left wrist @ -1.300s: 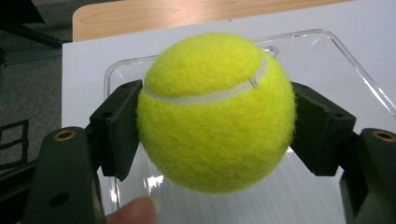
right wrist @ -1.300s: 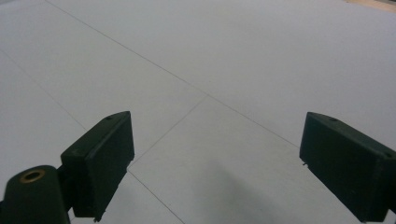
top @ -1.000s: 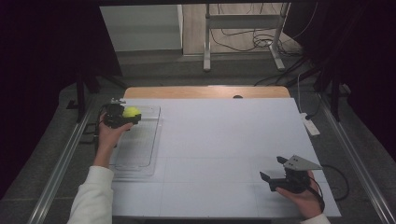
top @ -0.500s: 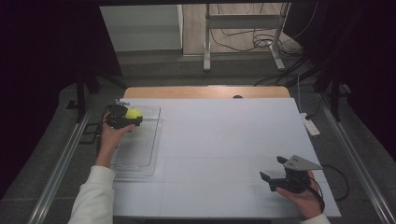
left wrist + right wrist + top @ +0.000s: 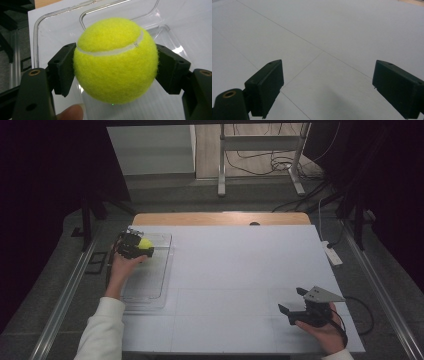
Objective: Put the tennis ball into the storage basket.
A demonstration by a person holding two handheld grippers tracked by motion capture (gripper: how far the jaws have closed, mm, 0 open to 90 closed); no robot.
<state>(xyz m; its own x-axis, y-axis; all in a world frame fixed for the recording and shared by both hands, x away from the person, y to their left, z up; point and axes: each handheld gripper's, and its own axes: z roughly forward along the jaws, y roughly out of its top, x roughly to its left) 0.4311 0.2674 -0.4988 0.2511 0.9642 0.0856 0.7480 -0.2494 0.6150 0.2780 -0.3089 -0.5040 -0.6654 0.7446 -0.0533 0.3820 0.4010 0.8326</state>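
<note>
Gripping the tennis ball [image 5: 115,60] squarely, the left tool [image 5: 134,246] is held over the clear tray [image 5: 150,292]; a low, gentle release is advised, right tool [image 5: 300,304] idle, jaws apart.

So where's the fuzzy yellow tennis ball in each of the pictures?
High view: the fuzzy yellow tennis ball sits far left, gripped by the left gripper above the clear plastic tray.
Left gripper view: the ball is at the centre, pinched between both black jaws.
Right gripper view: white table, no ball.
Shared landmark: the clear tray.
</note>
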